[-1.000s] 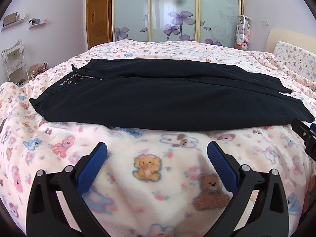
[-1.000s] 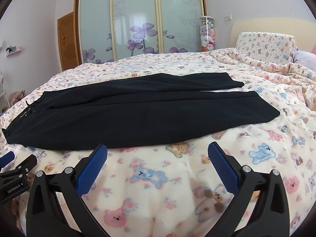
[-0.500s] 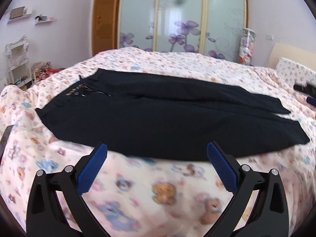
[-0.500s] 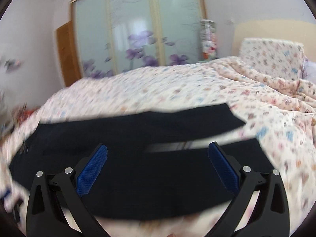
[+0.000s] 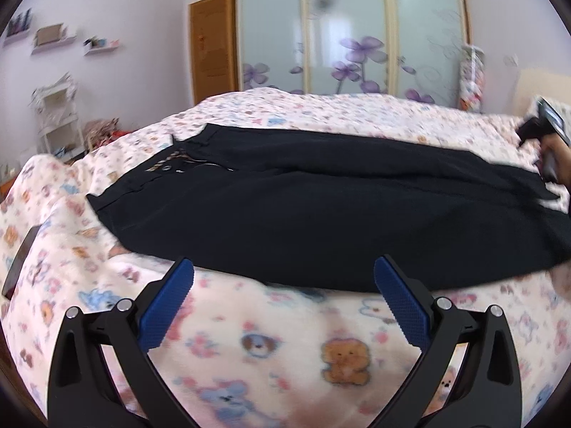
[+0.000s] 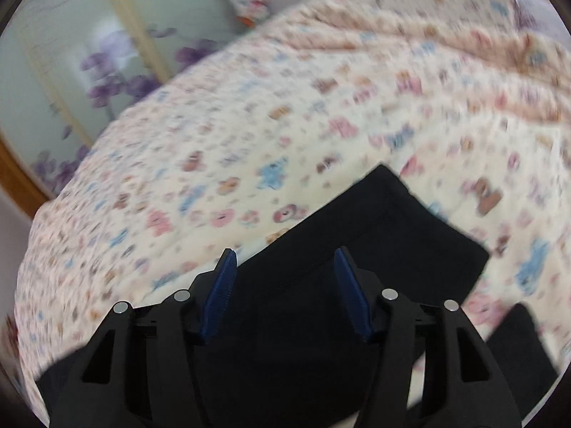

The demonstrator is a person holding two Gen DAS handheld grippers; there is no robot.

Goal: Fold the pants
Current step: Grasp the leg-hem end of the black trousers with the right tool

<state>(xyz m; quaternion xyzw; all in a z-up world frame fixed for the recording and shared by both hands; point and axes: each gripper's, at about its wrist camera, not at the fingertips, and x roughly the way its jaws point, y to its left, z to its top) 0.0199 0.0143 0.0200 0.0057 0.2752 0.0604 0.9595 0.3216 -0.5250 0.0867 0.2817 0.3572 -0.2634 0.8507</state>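
Black pants (image 5: 321, 210) lie flat across the bed, waistband at the left, leg ends at the right. My left gripper (image 5: 283, 278) is open and empty, just short of the pants' near edge. My right gripper (image 6: 285, 271) is partly open over the far leg near its hem (image 6: 410, 228), nothing between its blue pads (image 6: 351, 292). In the left wrist view the right gripper (image 5: 546, 132) shows at the far right, above the leg ends. A second leg end (image 6: 517, 349) shows at the lower right of the right wrist view.
A teddy-print blanket (image 5: 285, 349) covers the bed. A dark flat object (image 5: 21, 260) lies on its left edge. Sliding wardrobe doors (image 5: 357, 28) and a wooden door (image 5: 210, 42) stand behind. White shelving (image 5: 57, 114) is at the left.
My right gripper swung right and forward over the far leg end, and its jaws narrowed. My left gripper rose and moved closer to the pants' near edge.
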